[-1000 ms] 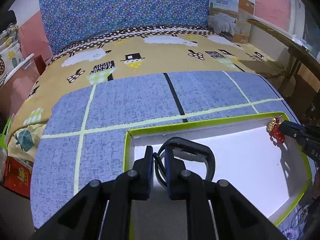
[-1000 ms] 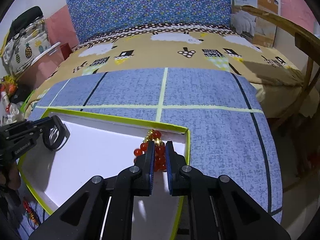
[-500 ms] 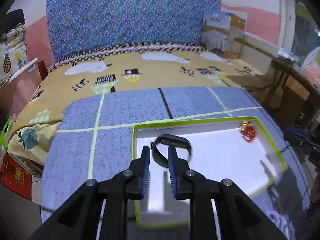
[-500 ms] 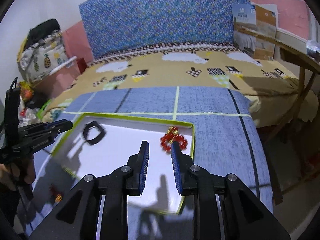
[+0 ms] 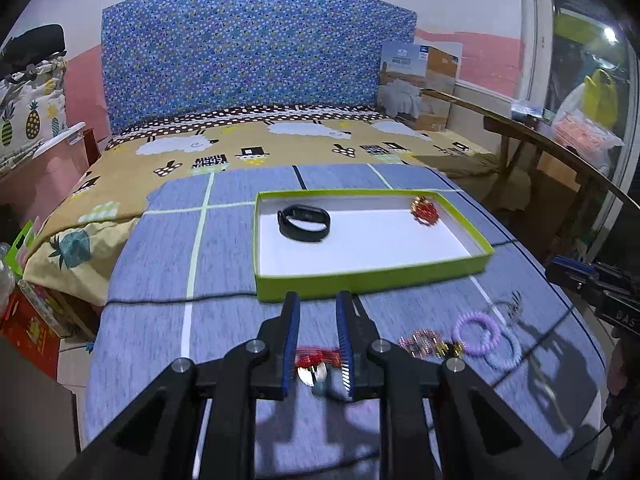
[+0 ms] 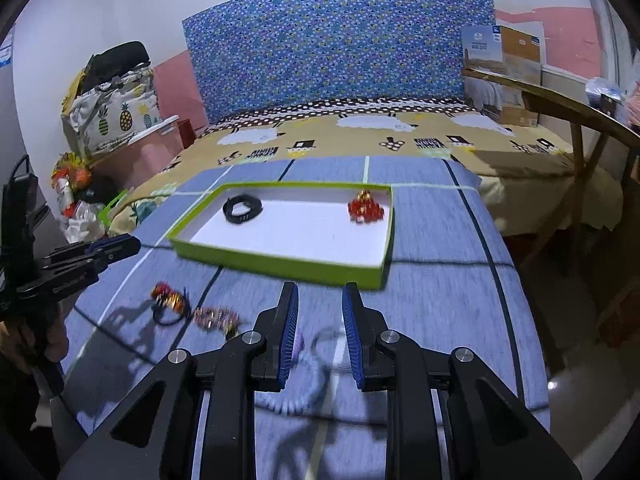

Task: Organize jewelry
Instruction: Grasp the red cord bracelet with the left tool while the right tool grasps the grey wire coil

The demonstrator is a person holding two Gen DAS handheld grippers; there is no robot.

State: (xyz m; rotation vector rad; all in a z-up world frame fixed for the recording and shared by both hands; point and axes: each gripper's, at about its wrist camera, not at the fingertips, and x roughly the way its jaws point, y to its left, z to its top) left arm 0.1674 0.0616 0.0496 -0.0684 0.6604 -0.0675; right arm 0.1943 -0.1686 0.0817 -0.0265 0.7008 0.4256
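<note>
Jewelry lies in two groups on the blue-grey tabletop (image 5: 168, 272), which has pale and dark lines crossing it. A shallow green-edged tray (image 5: 376, 274) with a white floor sits toward the far side. Inside it, a black wristband (image 5: 304, 223) rests near the far left corner and a red bead bracelet (image 5: 425, 211) with gold bits sits in the far right corner, well apart from each other.

Both grippers hang over the near part of the tabletop, short of the tray. The left gripper (image 5: 318, 342) has its jaws parted and holds nothing; a red and silver trinket (image 5: 314, 364) lies on the cloth just under and between them. To its right sit a small beaded piece (image 5: 424, 343), a purple coil hair tie (image 5: 478, 330) and a pale blue coil tie (image 5: 506, 350), the two ties touching.

The right gripper (image 6: 318, 330) also has its jaws spread and empty. Below them the blurred coil ties (image 6: 324, 344) show on the cloth. Further left are a red and gold piece with a black cord (image 6: 170, 302) and the beaded piece (image 6: 216, 316). The left gripper appears at the left edge of that view, beside the tray's near corner.

Behind the tabletop is a bed (image 6: 360, 136) with a sheep-print cover and a blue dotted headboard (image 6: 336, 44).
</note>
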